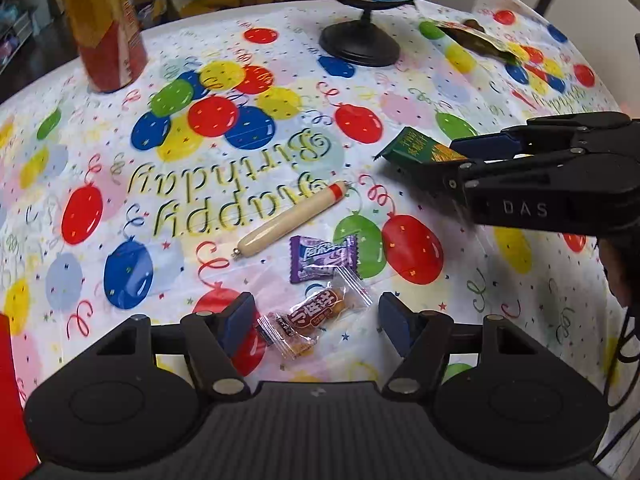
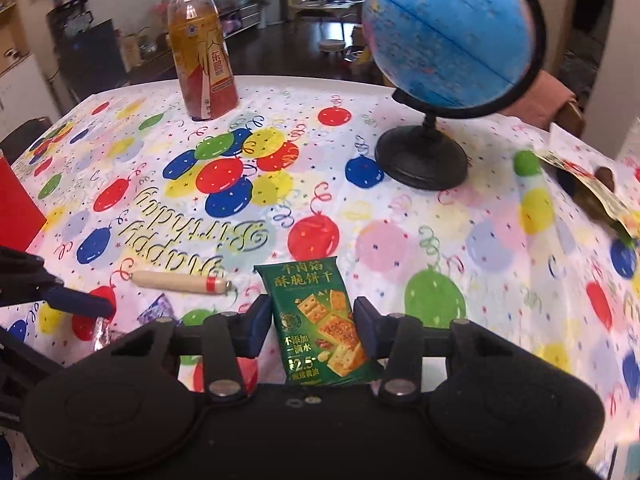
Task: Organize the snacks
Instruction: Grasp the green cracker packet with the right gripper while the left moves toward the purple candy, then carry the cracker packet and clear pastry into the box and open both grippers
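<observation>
Your right tongs (image 2: 312,328) are clamped on the green cracker packet (image 2: 320,320); it stands upright between both pads, lifted off the counter (image 2: 440,232); in the left wrist view the same packet (image 1: 416,150) sticks out of the right tongs (image 1: 448,160) at the right edge, above the balloon-print cloth; your left tongs (image 1: 316,320) are apart, pads not touching anything, hovering over a clear-wrapped snack with a red label (image 1: 316,314) that lies between them on the counter (image 1: 120,160); just beyond it sits a purple candy wrapper (image 1: 322,256); further on, a sausage stick with a red band (image 1: 288,218) lies diagonally near the "Happy Birthday" print; same stick (image 2: 180,282) shows left of the packet in the right wrist view; a tea bottle (image 2: 202,56) stands at the far left of the counter; a blue globe on a black stand (image 2: 444,60) at the far right; a yellow-edged packet (image 1: 476,40) lies near the far right corner; something red (image 2: 18,204) at the left edge, cannot tell what.
</observation>
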### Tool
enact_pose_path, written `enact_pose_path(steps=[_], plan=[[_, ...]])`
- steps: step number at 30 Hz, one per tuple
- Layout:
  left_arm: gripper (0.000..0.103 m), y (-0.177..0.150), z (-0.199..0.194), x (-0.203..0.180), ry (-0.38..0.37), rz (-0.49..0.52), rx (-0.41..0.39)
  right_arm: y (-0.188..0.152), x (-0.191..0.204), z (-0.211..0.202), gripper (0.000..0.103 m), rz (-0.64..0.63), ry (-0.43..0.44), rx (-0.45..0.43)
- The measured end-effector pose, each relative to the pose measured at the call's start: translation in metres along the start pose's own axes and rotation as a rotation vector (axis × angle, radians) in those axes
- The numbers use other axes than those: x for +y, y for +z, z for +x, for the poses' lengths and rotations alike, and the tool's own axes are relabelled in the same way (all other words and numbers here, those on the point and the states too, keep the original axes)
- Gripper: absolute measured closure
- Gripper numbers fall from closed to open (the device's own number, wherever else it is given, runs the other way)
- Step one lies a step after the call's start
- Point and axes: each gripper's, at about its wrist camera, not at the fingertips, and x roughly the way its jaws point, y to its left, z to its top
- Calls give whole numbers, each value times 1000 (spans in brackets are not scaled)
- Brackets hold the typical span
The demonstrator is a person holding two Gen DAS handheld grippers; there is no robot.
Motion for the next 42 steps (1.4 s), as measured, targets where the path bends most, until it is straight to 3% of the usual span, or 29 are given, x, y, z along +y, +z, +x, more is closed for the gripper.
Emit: enact_pose_path(steps=[4, 9, 12, 14, 16, 27, 42], plan=[[40, -4, 1, -12, 49, 82, -15, -12, 4, -7, 60, 22, -44, -4], [45, -6, 1, -16, 63, 107, -30, -26, 7, -17, 60, 83, -52, -12], [68, -8, -2, -19, 64, 128, -44, -33, 8, -22, 60, 127, -62, -21], [79, -9, -3, -22, 70, 144, -46, -37, 9, -24, 60, 150, -64, -23], [84, -9, -4, -22, 62, 144, -40, -41, 11, -27, 60, 173, -65, -22], [85, -21, -21, 1, 46, 21, 14, -56, 32, -54, 60, 267, -75, -27], [85, -54, -110, 45, 23, -106, -94, -43, 103, -119, 60, 246, -60, -116]])
